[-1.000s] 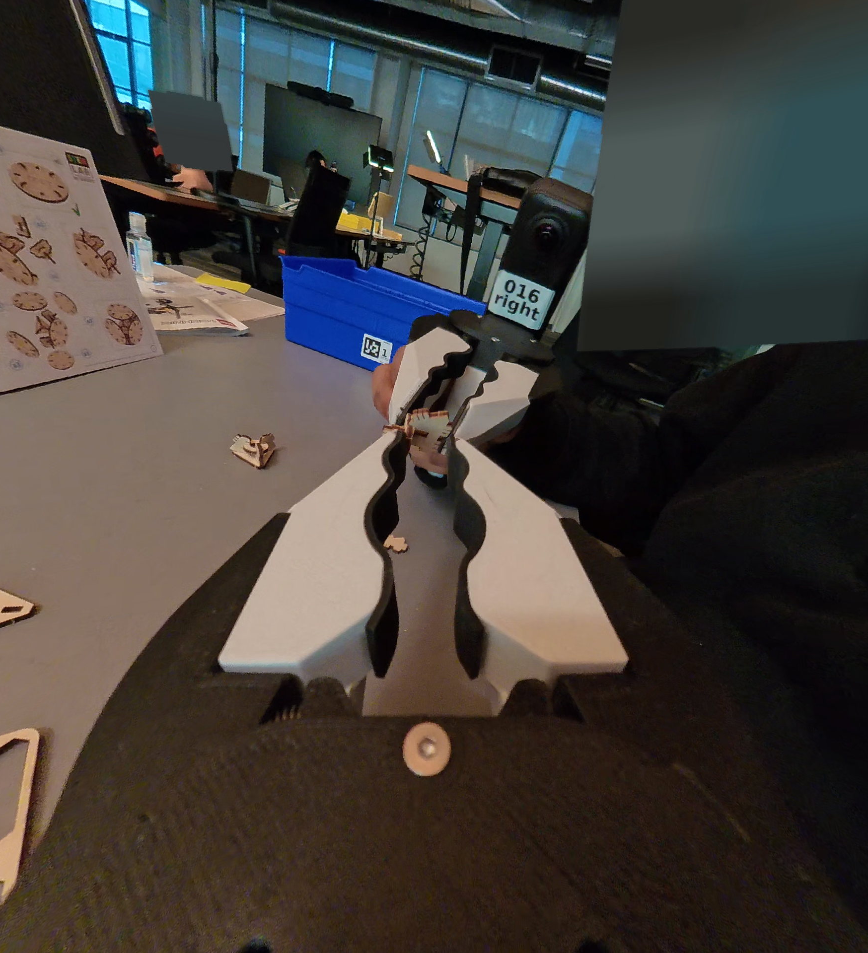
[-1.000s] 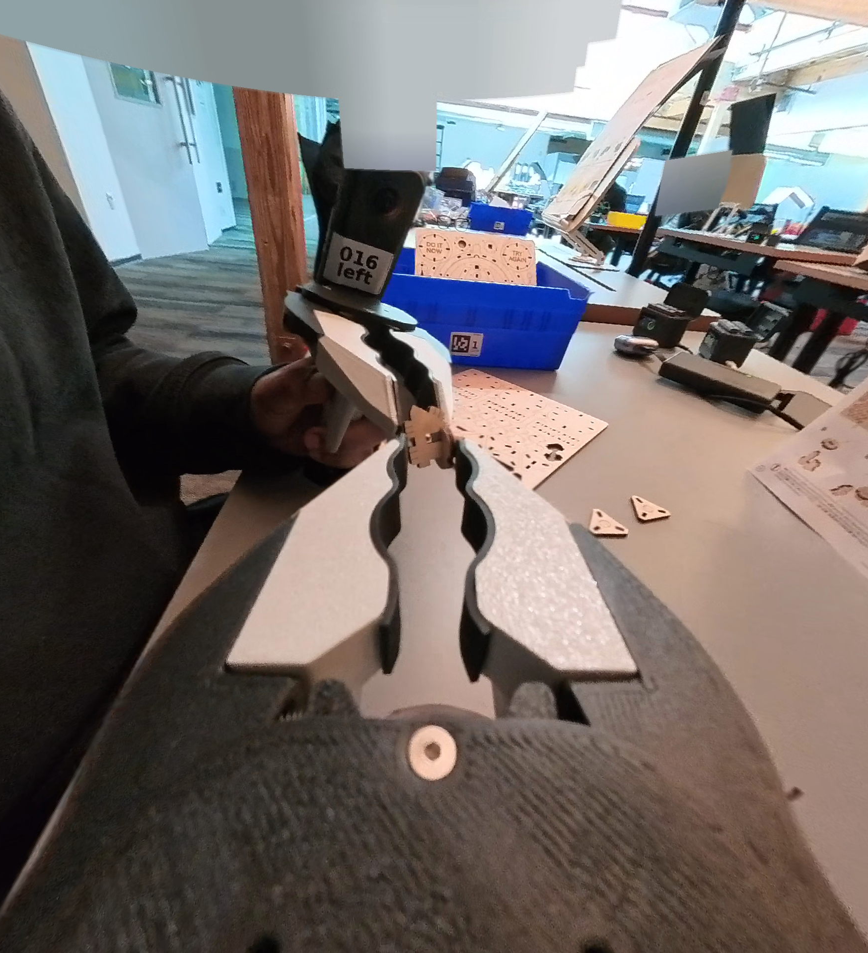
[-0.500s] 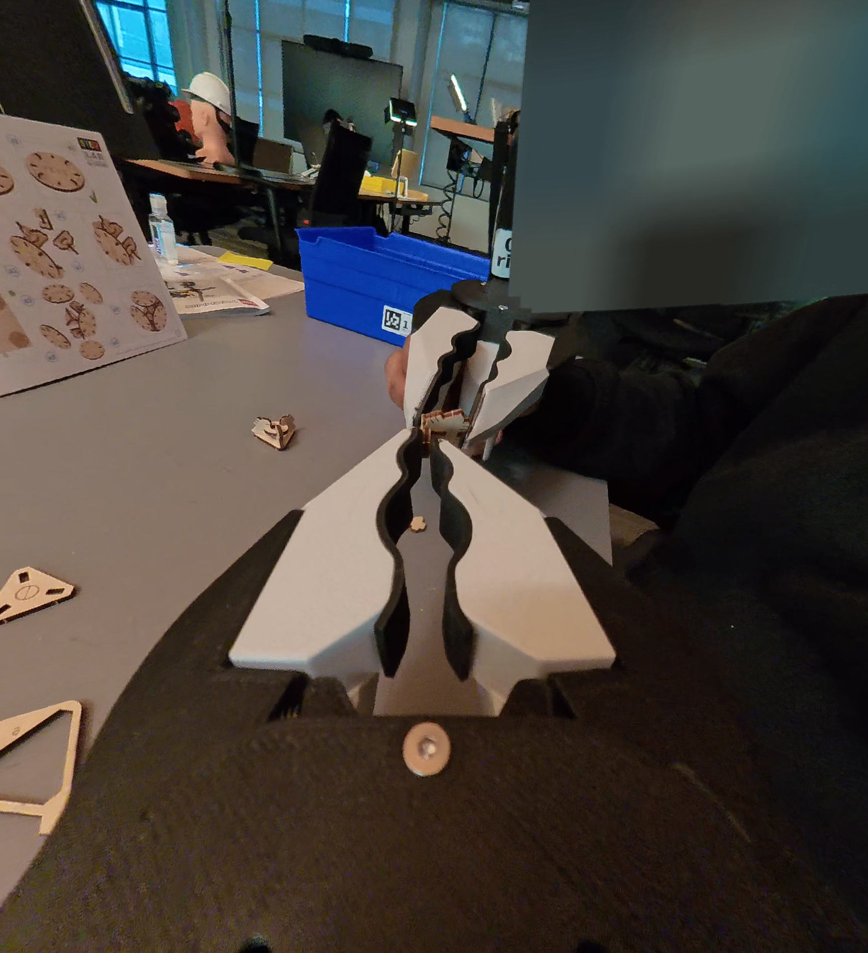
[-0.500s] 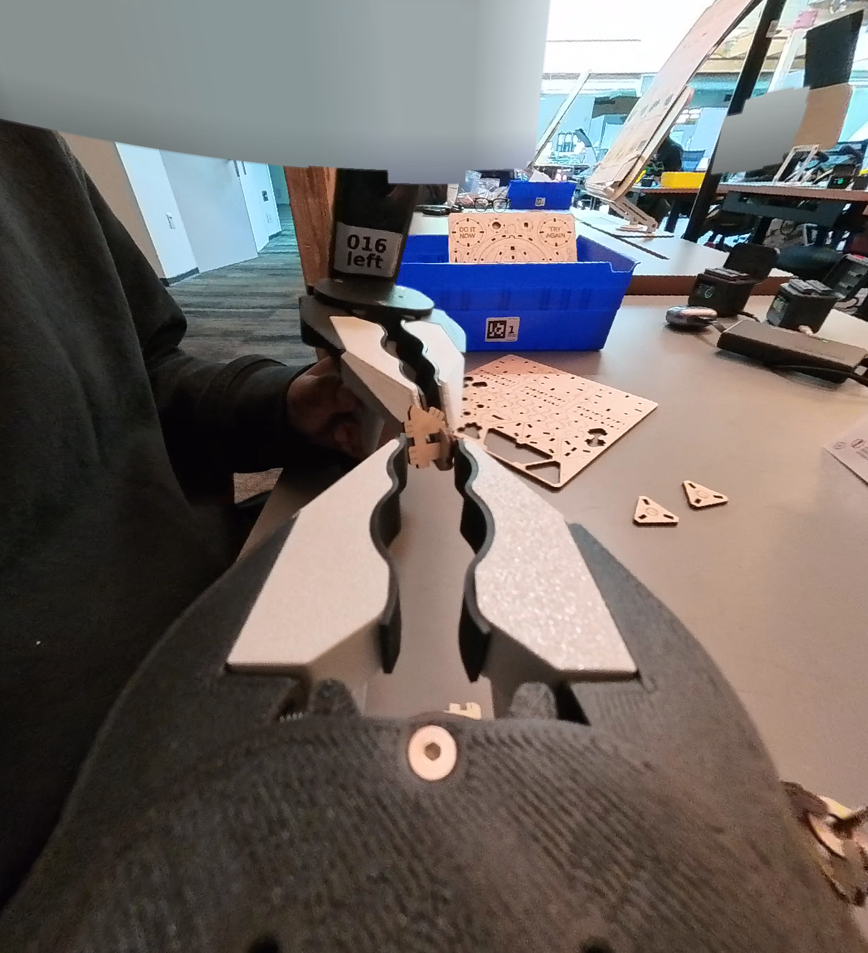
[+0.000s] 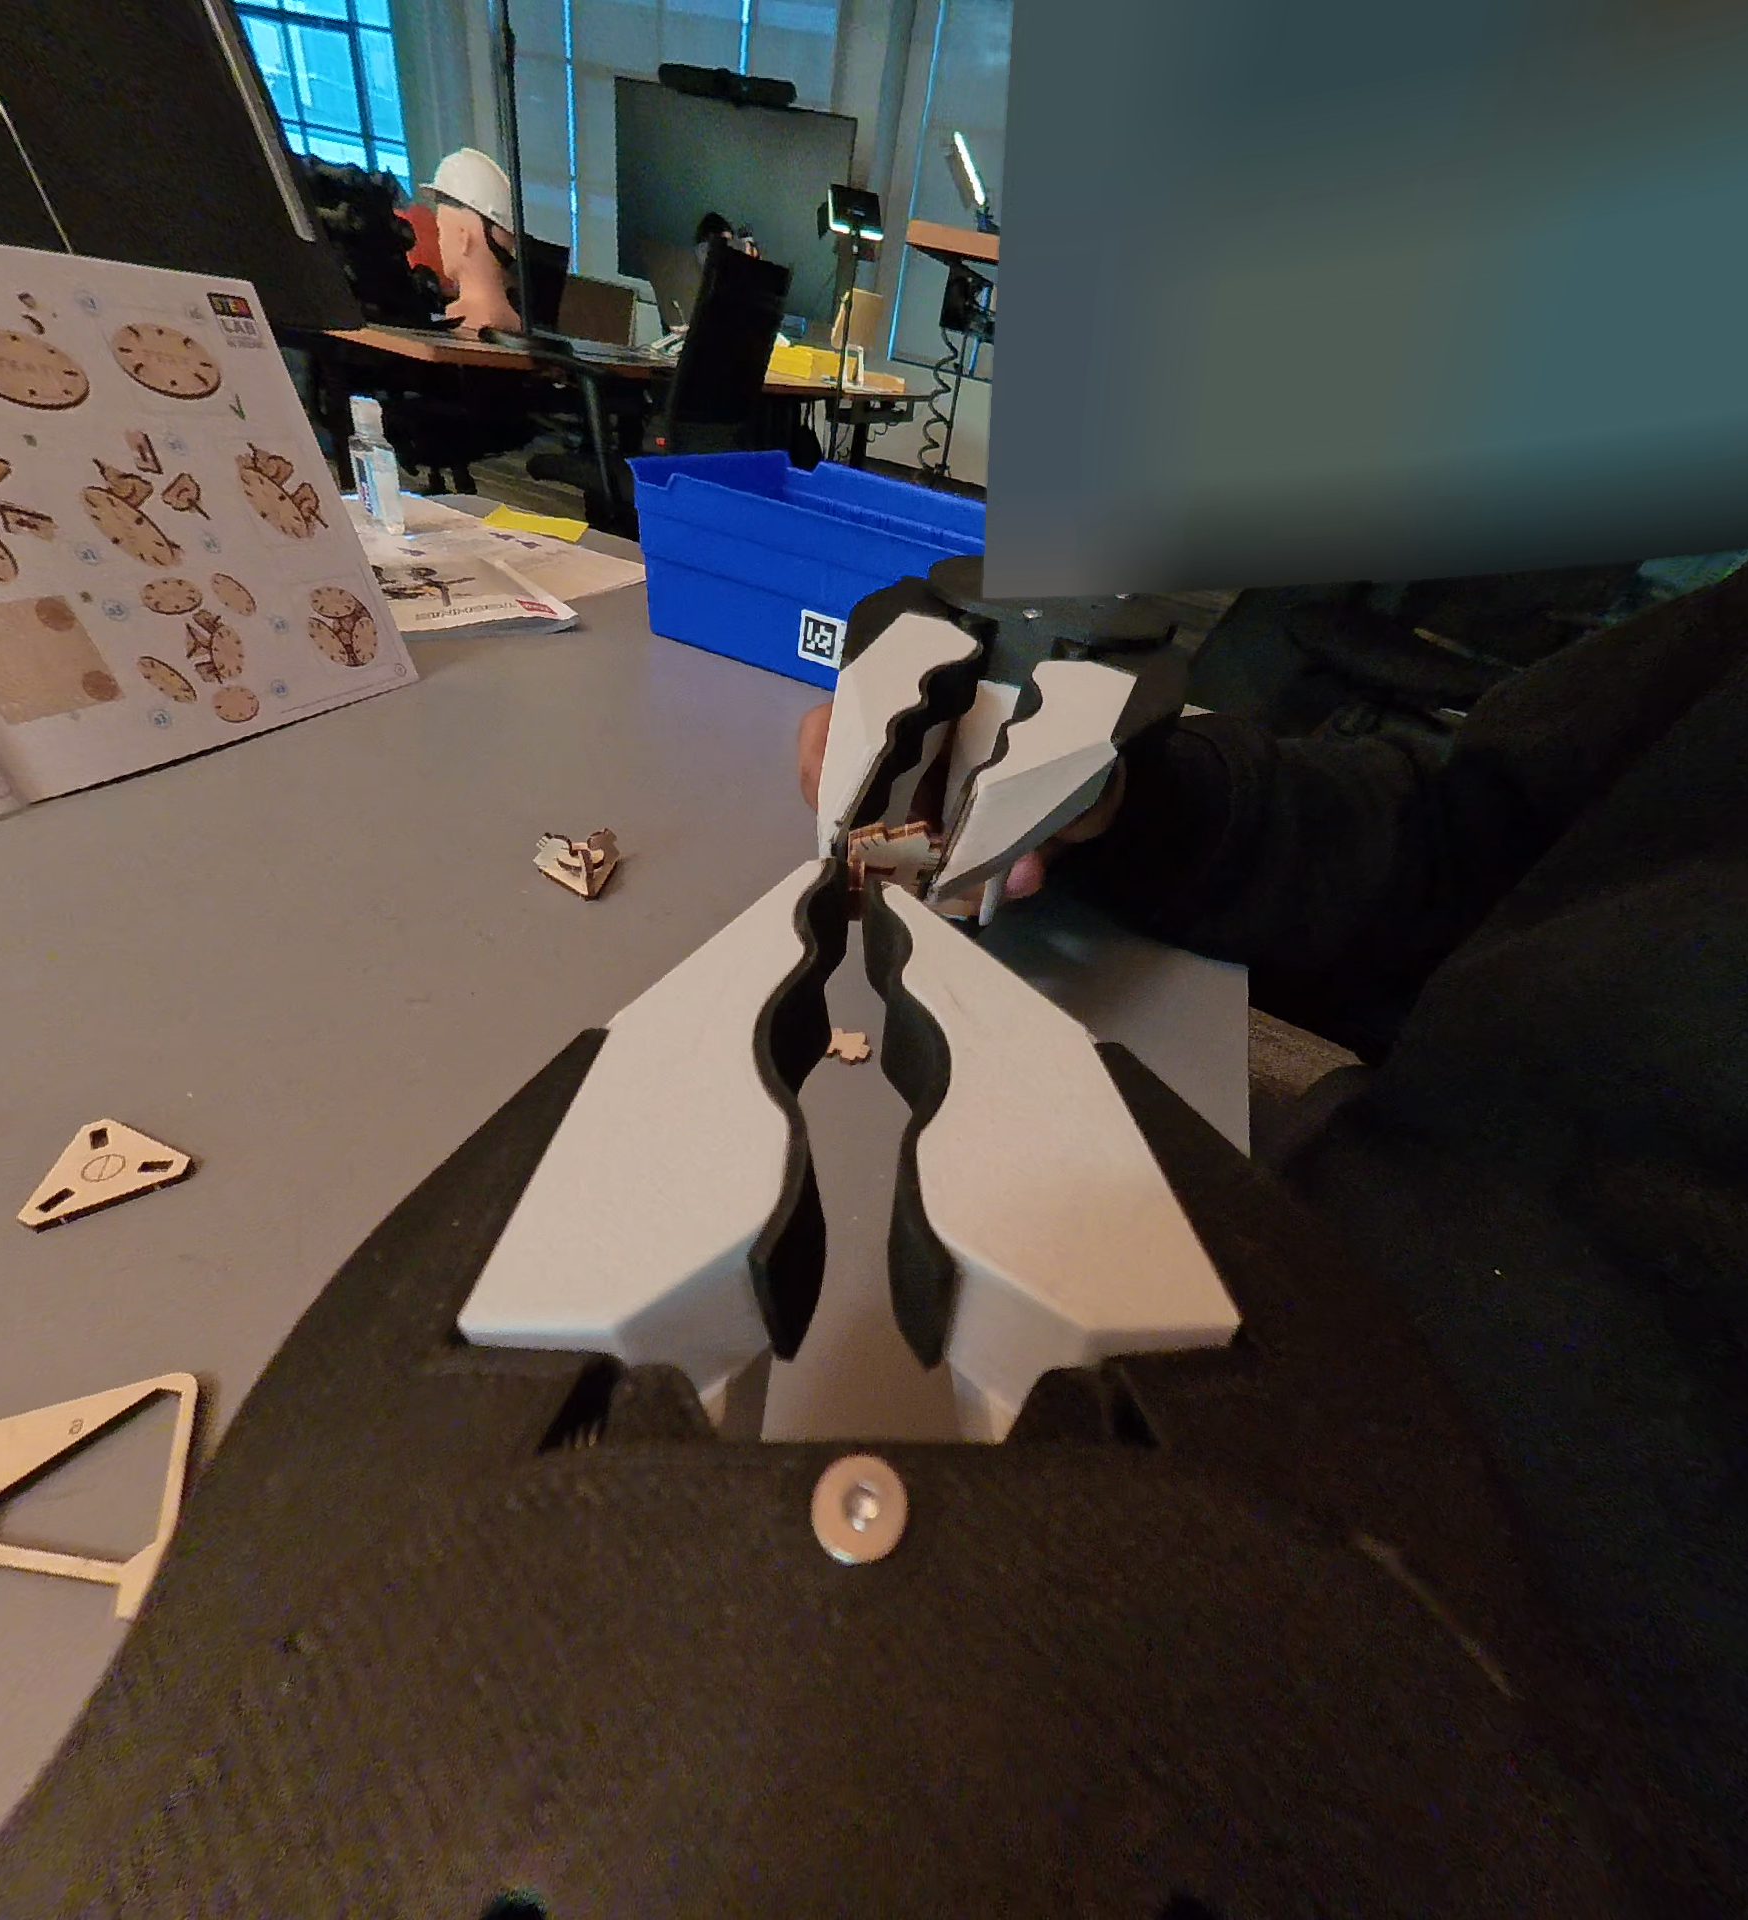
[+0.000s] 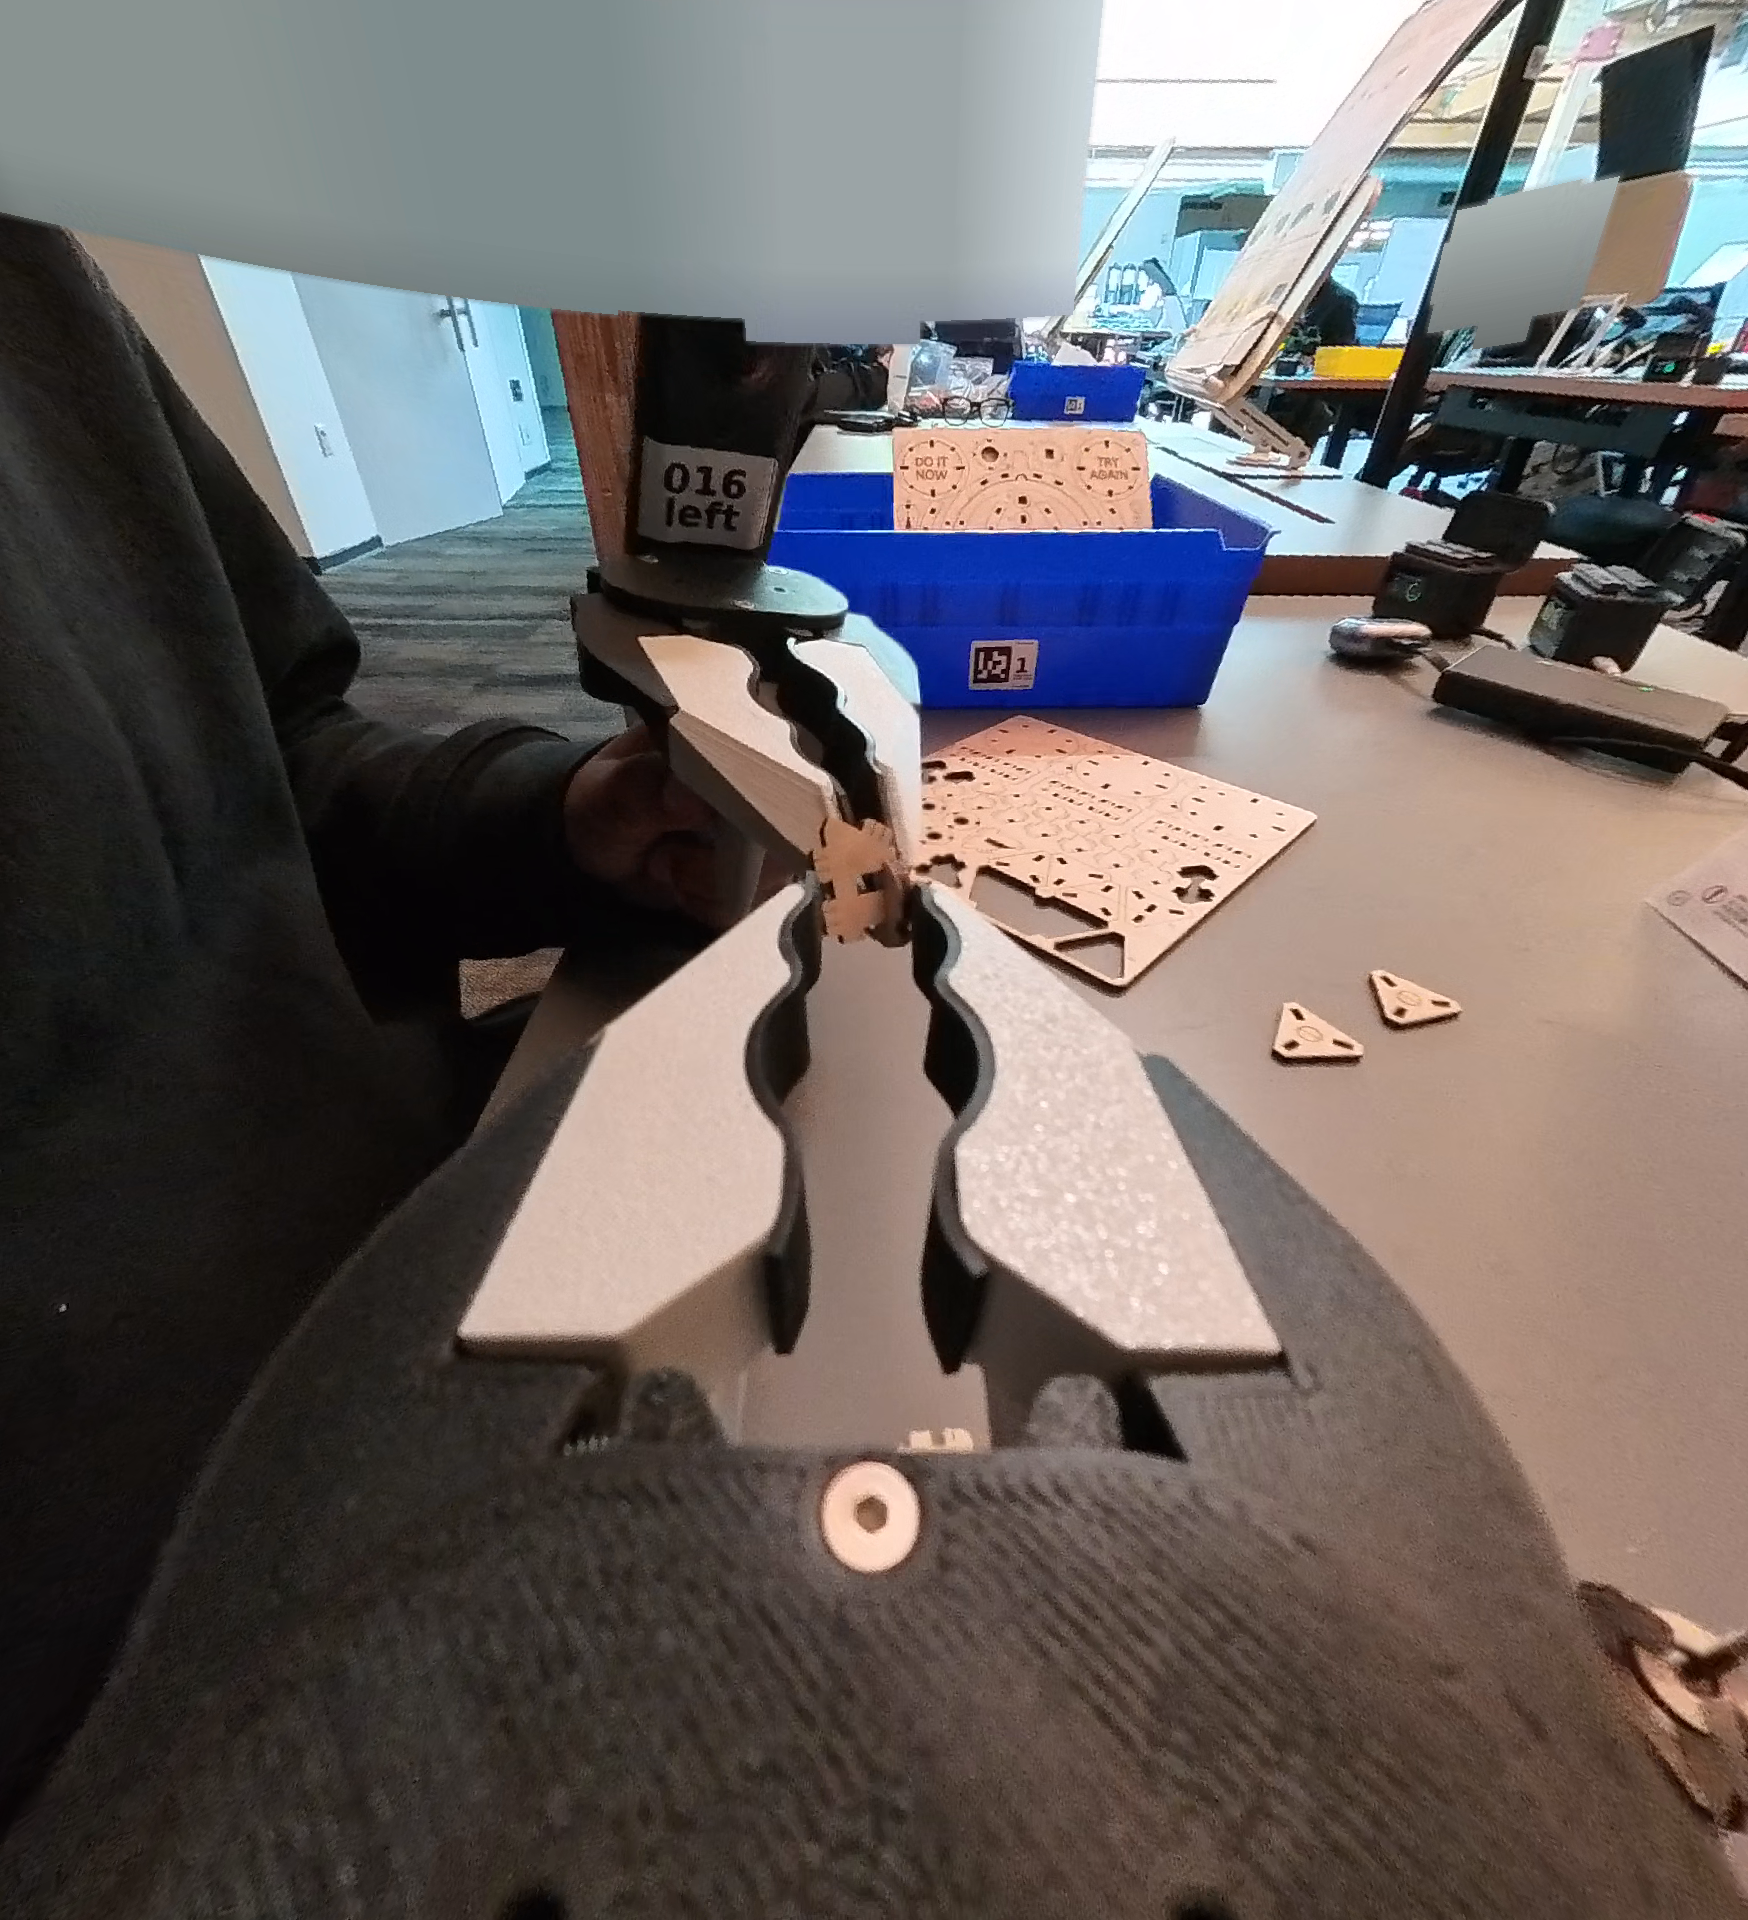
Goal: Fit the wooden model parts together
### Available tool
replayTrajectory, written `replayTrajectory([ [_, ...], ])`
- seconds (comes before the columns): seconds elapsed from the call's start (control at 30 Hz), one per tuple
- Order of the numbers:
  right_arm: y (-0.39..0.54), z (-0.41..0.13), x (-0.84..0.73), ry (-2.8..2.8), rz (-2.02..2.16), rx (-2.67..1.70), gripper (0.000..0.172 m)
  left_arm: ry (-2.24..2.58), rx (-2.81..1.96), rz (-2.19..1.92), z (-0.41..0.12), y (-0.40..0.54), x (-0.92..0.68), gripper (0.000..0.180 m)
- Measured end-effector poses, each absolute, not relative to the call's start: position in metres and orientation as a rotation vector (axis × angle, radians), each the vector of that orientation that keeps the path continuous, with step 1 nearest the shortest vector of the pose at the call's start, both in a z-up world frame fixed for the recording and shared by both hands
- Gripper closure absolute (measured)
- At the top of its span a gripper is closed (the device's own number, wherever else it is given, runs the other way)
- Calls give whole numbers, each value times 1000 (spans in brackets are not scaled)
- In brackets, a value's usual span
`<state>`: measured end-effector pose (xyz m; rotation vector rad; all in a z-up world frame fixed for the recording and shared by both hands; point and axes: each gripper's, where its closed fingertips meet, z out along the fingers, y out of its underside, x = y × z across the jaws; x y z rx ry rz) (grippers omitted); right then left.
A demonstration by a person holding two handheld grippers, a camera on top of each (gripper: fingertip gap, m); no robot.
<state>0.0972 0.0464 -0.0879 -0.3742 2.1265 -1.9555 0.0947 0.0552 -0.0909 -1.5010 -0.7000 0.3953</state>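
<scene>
A: Pale laser-cut wood is being pinched from two sides: a small toothed plywood assembly is being held in the air, in front of the blue plastic bin and nearer the person than it.

B: How is it being gripped?

A: The left gripper is being squeezed almost fully together, with only a thin plate edge of the assembly caught at its very tips. The right gripper is being kept a little wider, its fingertips being pressed on the thicker body of the same assembly.

B: What is lying around it?

A: A flat punched-out wooden sheet is being left on the grey table just in front of the bin. Two small wooden triangles are lying farther out from the bin than the sheet. A tiny wooden scrap is being seen on the table under the left gripper, well in front of the bin.

B: What could go wrong?

A: In my judgement, so little wood is being held by the left tips that the plate could be flicked out by any twist between the two grippers. Thin plywood tabs could also be snapped if the two are being pushed together off-line, and a dropped part could be lost among the loose pieces in front of the bin.
</scene>
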Motion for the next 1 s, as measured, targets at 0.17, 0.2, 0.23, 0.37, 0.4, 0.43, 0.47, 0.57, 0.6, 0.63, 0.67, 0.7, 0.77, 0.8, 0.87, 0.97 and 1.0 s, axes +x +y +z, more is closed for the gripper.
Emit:
replayTrajectory([
  [0.17,45,-89,97,2194,-2036,-467,155,-684,-1514,393,-92,53,94,180],
  [0.2,47,-89,99,2211,-2050,-507,153,-666,-1527,394,-92,55,95,180],
  [0.23,48,-91,101,2230,-2049,-551,155,-651,-1547,392,-94,57,97,180],
  [0.37,54,-98,107,2263,-2003,-652,155,-596,-1617,396,-100,63,102,180],
  [0.4,55,-100,108,2268,-1987,-662,155,-589,-1628,394,-102,64,103,180],
  [0.43,55,-101,108,2276,-1974,-672,155,-584,-1639,393,-103,64,103,180],
  [0.47,55,-103,108,2289,-1965,-682,155,-581,-1652,399,-105,65,103,180],
  [0.57,54,-107,106,2339,-1953,-702,156,-596,-1681,440,-109,63,100,180],
  [0.6,53,-106,105,2341,-1952,-693,156,-604,-1672,448,-108,63,99,180],
  [0.63,53,-103,104,2335,-1955,-683,156,-611,-1657,451,-106,63,99,180],
  [0.67,53,-102,104,2326,-1965,-680,156,-616,-1641,450,-103,63,99,180],
  [0.7,53,-101,104,2331,-1971,-684,156,-621,-1637,454,-103,63,98,180],
  [0.77,53,-105,102,2366,-1964,-699,156,-635,-1665,504,-107,62,96,180],
  [0.8,53,-105,101,2362,-1959,-691,156,-633,-1677,536,-108,62,95,180],
  [0.87,52,-103,102,2331,-1960,-659,157,-624,-1674,586,-105,62,96,180],
  [0.97,51,-102,102,2305,-1945,-618,157,-616,-1687,629,-105,61,96,180],
  [1.0,51,-103,102,2301,-1941,-606,157,-617,-1686,627,-106,61,96,180],
])
